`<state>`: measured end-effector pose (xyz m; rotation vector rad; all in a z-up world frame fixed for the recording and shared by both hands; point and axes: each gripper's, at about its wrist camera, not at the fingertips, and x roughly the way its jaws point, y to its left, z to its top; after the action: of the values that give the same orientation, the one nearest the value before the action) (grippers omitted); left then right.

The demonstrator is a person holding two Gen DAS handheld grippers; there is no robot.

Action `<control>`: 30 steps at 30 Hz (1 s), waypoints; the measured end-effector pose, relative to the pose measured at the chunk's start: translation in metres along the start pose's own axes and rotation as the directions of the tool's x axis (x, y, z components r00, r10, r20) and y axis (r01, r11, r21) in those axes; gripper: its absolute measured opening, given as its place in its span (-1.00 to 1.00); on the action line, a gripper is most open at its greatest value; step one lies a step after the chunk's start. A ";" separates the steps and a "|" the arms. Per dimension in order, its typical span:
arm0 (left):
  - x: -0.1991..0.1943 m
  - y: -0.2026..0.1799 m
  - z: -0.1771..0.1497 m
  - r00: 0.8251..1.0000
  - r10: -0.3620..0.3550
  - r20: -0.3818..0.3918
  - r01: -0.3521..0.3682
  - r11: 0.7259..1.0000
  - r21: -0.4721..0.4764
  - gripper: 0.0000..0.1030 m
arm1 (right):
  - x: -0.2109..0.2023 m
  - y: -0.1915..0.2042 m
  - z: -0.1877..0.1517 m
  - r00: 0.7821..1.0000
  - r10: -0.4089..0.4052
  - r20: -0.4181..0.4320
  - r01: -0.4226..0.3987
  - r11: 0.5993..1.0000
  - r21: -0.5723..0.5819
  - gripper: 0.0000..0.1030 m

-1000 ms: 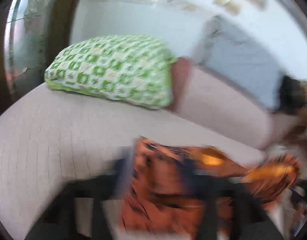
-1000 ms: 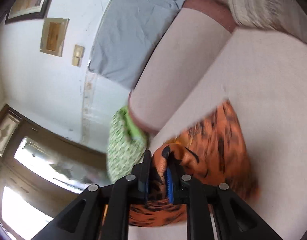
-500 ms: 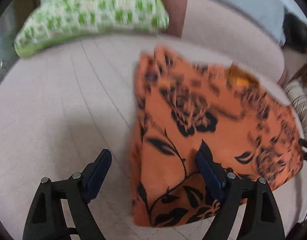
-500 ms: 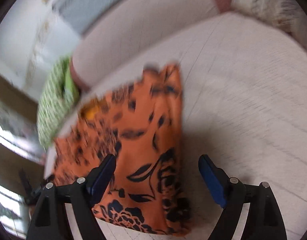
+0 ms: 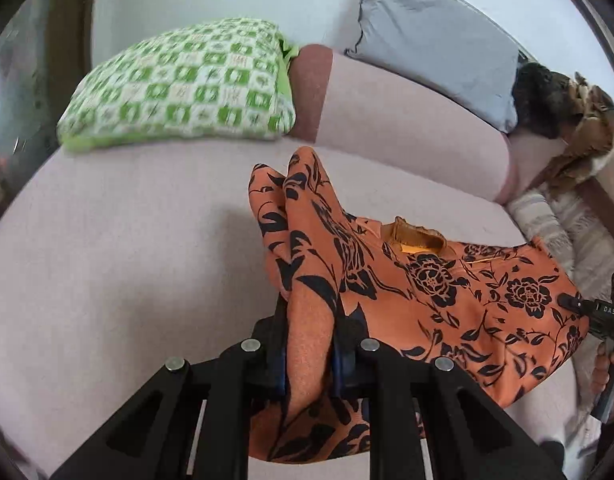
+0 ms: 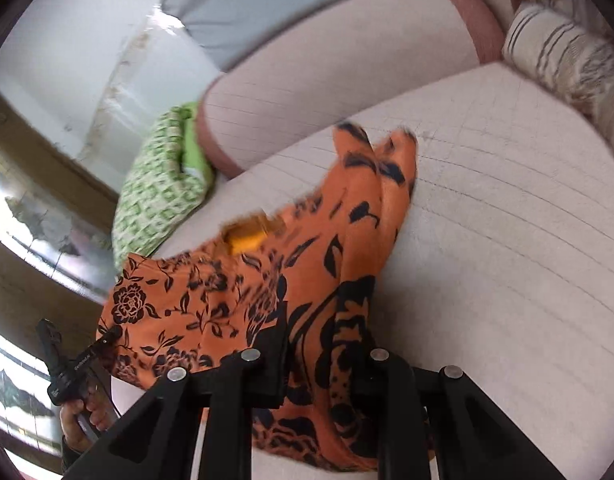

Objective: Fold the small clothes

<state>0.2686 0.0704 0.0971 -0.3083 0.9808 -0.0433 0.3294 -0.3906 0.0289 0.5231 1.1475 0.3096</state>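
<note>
Over the sofa seat (image 5: 119, 264), both tongs — left (image 5: 307, 344), right (image 6: 319, 364) — seemingly clamp the orange garment's (image 5: 459, 296) bunched edges.

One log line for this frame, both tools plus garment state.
left tool: shut on orange floral garment | right tool: shut on garment | garment: both gripped edges raised, rest on sofa seat | fold: not yet done

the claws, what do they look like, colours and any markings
Both are matte black plastic with angular, triangular cut-out linkages and round silver rivets at the joints. The left claw has blue pads lining its fingers. The right claw shows the same black frame. In the right wrist view, the left handle carries small white lettering, too small to read.
</note>
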 end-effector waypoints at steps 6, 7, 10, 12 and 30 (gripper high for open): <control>0.028 0.024 -0.110 0.971 0.095 -0.218 -0.101 0.995 -0.017 -0.19 | 0.010 -0.059 -0.120 0.962 -0.116 -0.246 0.134 0.989 0.059 0.44; 0.017 0.024 -0.109 0.982 0.095 -0.161 -0.096 0.995 -0.001 -0.18 | -0.002 -0.057 -0.126 0.982 -0.098 -0.161 0.103 0.994 0.021 0.41; -0.011 0.018 -0.084 0.992 0.110 -0.065 -0.109 0.994 0.018 -0.16 | -0.030 -0.045 -0.112 0.990 -0.127 -0.055 0.128 0.992 0.006 0.41; -0.019 0.014 -0.063 0.994 0.108 -0.014 -0.107 0.993 0.055 -0.15 | -0.039 -0.038 -0.097 0.994 -0.112 0.006 0.112 0.994 0.005 0.41; 0.098 0.001 -0.016 0.981 0.140 -0.134 -0.118 0.979 0.164 -0.55 | 0.058 -0.036 -0.019 0.933 -0.359 -0.028 0.341 0.906 -0.251 -0.51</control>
<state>0.3105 0.0501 0.0091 -0.0978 1.1334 -0.0237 0.3332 -0.3881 -0.0416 0.0837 1.2308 0.1535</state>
